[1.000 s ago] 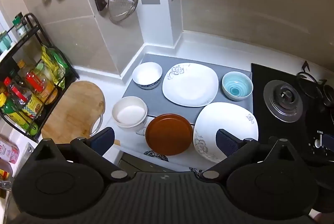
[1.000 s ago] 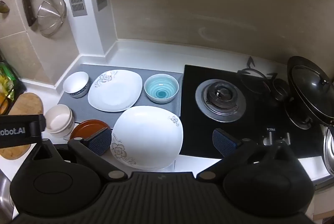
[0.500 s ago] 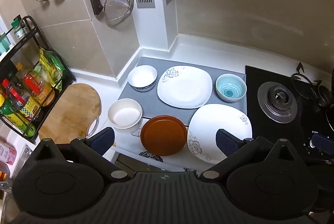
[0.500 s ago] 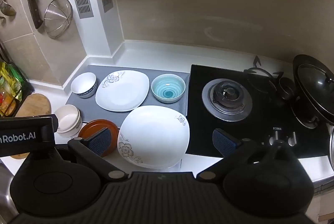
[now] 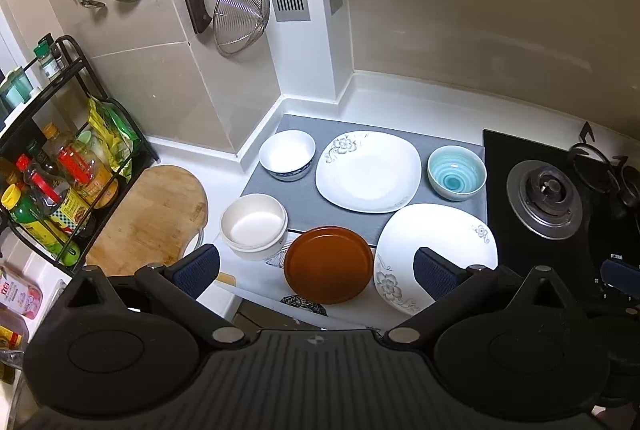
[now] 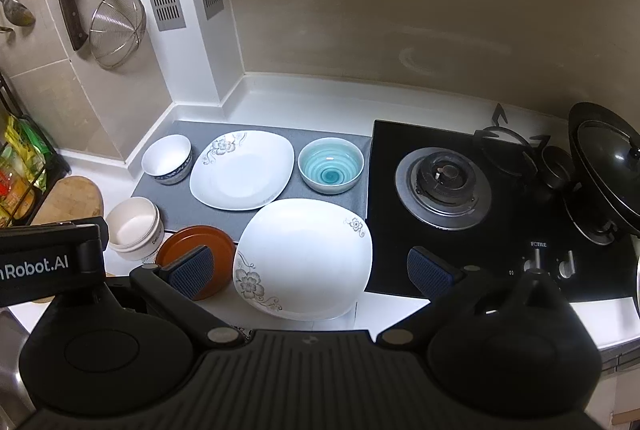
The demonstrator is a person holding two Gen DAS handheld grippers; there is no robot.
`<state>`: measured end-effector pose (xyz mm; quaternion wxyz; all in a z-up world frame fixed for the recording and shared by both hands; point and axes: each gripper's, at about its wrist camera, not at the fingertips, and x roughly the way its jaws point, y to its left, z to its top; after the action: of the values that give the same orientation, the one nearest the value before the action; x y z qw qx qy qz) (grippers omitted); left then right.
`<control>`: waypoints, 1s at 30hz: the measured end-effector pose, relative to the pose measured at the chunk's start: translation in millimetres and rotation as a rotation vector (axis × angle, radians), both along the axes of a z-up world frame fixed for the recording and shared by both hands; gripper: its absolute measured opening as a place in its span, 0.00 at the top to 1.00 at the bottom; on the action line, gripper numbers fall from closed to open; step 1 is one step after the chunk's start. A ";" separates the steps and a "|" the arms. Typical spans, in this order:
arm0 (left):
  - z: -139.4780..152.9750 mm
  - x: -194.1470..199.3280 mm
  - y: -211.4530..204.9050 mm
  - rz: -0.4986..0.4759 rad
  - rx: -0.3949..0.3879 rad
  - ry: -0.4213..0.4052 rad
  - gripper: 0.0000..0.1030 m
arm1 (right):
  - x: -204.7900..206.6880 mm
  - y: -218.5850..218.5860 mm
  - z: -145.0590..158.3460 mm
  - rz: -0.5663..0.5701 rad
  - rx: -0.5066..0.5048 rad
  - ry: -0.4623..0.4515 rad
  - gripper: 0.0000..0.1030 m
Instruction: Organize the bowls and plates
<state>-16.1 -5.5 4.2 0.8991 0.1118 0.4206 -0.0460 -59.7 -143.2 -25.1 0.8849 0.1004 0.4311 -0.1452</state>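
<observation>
On the counter lie two white flowered plates, one at the back [image 5: 368, 169] [image 6: 242, 169] and one nearer [image 5: 436, 254] [image 6: 304, 258]. A brown plate [image 5: 328, 264] [image 6: 188, 242], a cream bowl [image 5: 254, 226] [image 6: 134, 228], a white bowl with a blue rim [image 5: 286, 154] [image 6: 167, 158] and a teal bowl [image 5: 457, 171] [image 6: 331, 165] stand around them. My left gripper [image 5: 316, 272] is open and empty above the brown plate. My right gripper [image 6: 310, 272] is open and empty above the near white plate.
A grey mat [image 5: 304, 197] lies under the back dishes. A gas hob [image 6: 444, 185] is to the right, with a lidded wok [image 6: 604, 165]. A wooden board [image 5: 148, 218] and a bottle rack [image 5: 60, 165] stand at the left. Utensils and a strainer [image 5: 240, 13] hang on the wall.
Both grippers have pulled back and up a little, so the dishes look smaller and lower in both views. The jaws stay open and no dish has moved.
</observation>
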 end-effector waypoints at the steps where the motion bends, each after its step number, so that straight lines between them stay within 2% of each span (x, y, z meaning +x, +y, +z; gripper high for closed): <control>1: -1.1 1.1 1.3 0.000 0.000 0.004 0.00 | 0.0 -1.6 -1.9 0.001 0.004 0.003 0.00; 6: -3.9 4.4 7.3 -0.003 -0.005 0.027 0.00 | 2.6 2.1 -3.5 0.002 -0.007 0.016 0.00; 30: -14.3 8.8 12.9 0.022 0.038 0.030 0.00 | 7.3 7.2 -19.9 0.018 0.041 0.027 0.00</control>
<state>-7.4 7.4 -10.1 0.8909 0.1234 0.4360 -0.0298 -52.5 -136.1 -45.0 0.8781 0.1126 0.4467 -0.1294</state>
